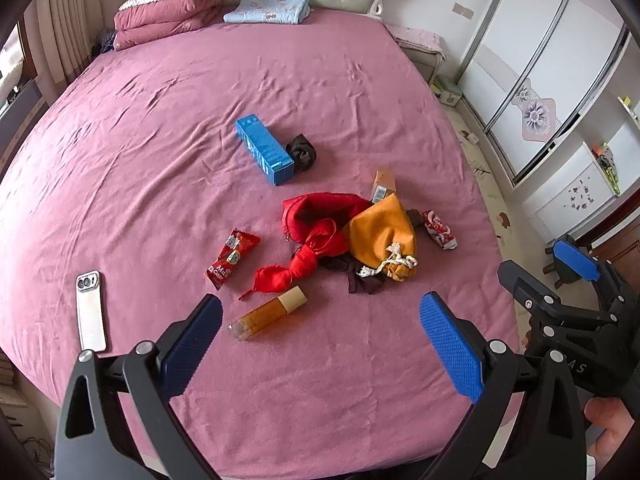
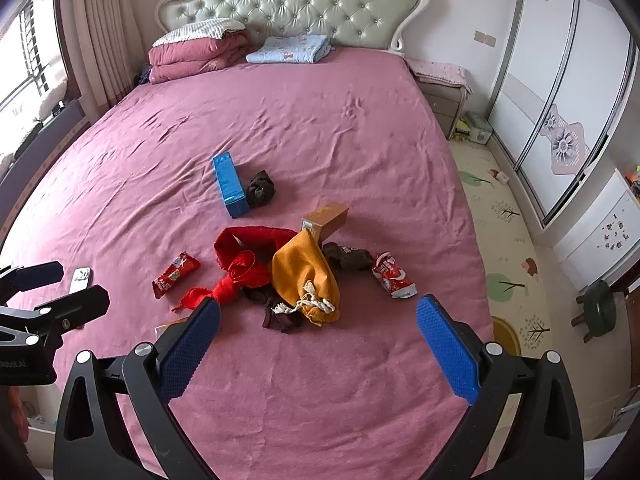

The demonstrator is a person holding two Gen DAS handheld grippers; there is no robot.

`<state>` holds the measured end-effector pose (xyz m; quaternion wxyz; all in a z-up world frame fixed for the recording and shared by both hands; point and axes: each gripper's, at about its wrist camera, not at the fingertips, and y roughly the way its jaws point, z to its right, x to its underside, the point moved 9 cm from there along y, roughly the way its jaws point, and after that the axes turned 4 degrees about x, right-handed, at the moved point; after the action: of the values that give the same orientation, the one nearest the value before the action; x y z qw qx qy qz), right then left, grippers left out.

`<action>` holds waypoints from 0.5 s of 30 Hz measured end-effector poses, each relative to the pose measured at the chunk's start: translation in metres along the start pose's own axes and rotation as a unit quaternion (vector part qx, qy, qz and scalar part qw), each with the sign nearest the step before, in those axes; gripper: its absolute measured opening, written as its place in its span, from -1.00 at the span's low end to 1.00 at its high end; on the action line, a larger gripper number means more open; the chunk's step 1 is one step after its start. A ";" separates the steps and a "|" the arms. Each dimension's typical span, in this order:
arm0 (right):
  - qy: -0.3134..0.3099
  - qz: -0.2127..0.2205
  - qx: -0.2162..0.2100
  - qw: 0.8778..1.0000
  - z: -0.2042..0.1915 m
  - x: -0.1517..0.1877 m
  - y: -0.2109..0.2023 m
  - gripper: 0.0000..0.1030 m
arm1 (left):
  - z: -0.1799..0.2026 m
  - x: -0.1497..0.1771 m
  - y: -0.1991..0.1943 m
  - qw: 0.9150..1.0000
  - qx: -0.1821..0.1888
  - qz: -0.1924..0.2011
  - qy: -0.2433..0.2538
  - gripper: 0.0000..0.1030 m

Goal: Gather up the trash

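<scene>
On the pink bed sheet lie a red snack wrapper (image 1: 232, 258) (image 2: 175, 274), a crumpled red-and-white wrapper (image 1: 440, 229) (image 2: 393, 275), a blue box (image 1: 264, 148) (image 2: 230, 184), a brown box (image 1: 383, 186) (image 2: 325, 221) and an amber bottle (image 1: 269, 314). An orange drawstring bag (image 1: 382, 236) (image 2: 306, 276), a red cloth (image 1: 316, 240) (image 2: 244, 258) and dark socks (image 1: 302, 152) (image 2: 261, 188) lie among them. My left gripper (image 1: 320, 340) is open and empty above the near bed, just short of the bottle. My right gripper (image 2: 318, 344) is open and empty, short of the orange bag.
A white phone (image 1: 91, 310) lies at the near left of the bed. Folded quilts (image 2: 198, 56) and a blue blanket (image 2: 290, 49) sit by the headboard. A wardrobe (image 2: 560, 80), a play mat and a green stool (image 2: 598, 306) are on the right.
</scene>
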<state>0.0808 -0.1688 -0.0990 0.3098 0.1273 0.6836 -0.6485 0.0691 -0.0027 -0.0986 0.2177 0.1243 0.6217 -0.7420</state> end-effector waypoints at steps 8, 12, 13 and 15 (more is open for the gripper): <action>0.002 -0.011 -0.005 1.000 -0.001 -0.002 0.011 0.83 | -0.005 0.000 0.009 1.000 -0.007 -0.014 0.001 0.91; -0.001 -0.015 -0.007 1.000 -0.001 -0.003 0.017 0.83 | -0.007 -0.002 0.016 1.000 -0.007 -0.019 -0.001 0.91; -0.003 -0.015 -0.006 1.000 -0.001 -0.003 0.019 0.83 | -0.008 -0.002 0.017 1.000 -0.008 -0.021 -0.002 0.91; -0.006 -0.017 -0.004 1.000 -0.001 -0.003 0.023 0.83 | -0.010 -0.001 0.023 1.000 -0.005 -0.028 -0.006 0.91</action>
<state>0.0959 -0.1638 -0.1162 0.3037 0.1106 0.6862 -0.6517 0.0804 0.0043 -0.1198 0.2012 0.1016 0.6272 -0.7456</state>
